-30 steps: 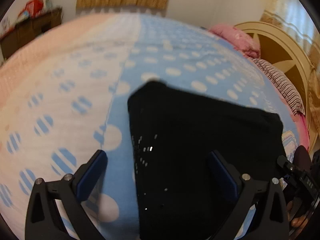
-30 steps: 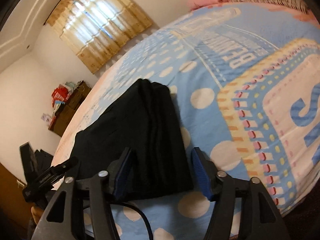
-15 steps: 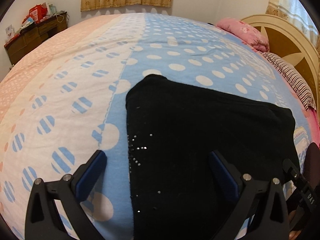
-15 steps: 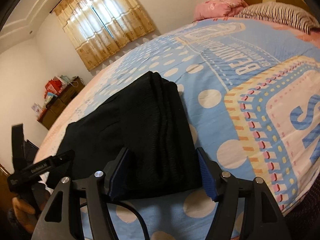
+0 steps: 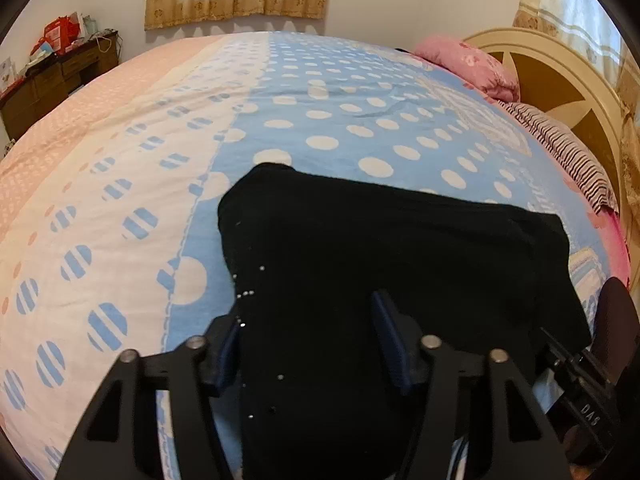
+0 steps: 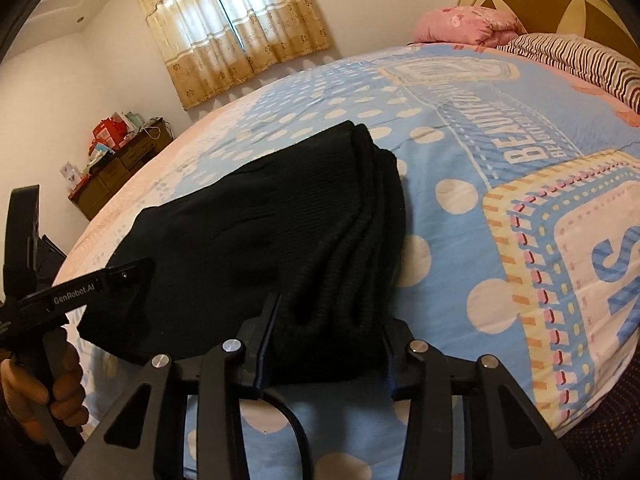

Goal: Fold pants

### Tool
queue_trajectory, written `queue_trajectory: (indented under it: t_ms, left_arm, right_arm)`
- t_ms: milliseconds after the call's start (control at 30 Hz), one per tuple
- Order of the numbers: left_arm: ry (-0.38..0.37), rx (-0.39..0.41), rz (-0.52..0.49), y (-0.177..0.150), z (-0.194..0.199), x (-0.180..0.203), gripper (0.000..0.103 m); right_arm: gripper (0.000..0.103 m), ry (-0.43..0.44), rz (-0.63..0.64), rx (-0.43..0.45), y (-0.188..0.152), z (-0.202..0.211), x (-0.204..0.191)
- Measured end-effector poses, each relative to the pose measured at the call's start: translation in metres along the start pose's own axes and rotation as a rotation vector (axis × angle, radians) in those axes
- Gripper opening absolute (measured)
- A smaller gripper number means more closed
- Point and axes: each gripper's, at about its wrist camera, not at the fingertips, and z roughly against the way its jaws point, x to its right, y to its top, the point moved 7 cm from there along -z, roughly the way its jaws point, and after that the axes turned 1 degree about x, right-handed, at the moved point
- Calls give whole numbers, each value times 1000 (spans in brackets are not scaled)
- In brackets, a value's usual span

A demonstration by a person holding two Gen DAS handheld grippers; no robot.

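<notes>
The black pants (image 5: 380,264) lie folded in a thick stack on the bed, also in the right wrist view (image 6: 280,232). My left gripper (image 5: 312,344) has its fingers around the near left corner of the stack, closed in on the cloth. My right gripper (image 6: 328,340) has its fingers around the near right edge, squeezing the bunched layers. The left gripper's handle (image 6: 80,292) and the hand holding it show at the left of the right wrist view.
The bed (image 5: 120,184) has a blue, white and pink polka-dot cover. A pink pillow (image 5: 468,64), a striped pillow (image 5: 560,152) and a cream headboard (image 5: 560,80) are at the right. A wooden dresser (image 5: 52,80) stands at the far left under a curtained window.
Both grippers have narrowed from wide open to closing on the near edge of the folded pants. The stack has bunched up slightly between the right fingers.
</notes>
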Motion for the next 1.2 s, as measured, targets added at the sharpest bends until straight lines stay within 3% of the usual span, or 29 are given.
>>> queue_trajectory:
  t_ms: [100,167,267,600,1200]
  left_arm:
    - [14,9,-10,1,2,1,44]
    - [30,21,-21,2,5,1,31]
    - [41,37,-32,4,9,2,23]
    - [42,76,-43,10,26,3,19]
    - [106,110,-19,16,46,-20,18]
  right_arm:
    - [42,-27,26,3,0,1,-5]
    - [41,-49,49,5,0,2,-9]
    - [38,-85,94,14,2,7,-16]
    - [35,-124,176,76,9,28,-40]
    - [34,-60,261,118,16,43,-86]
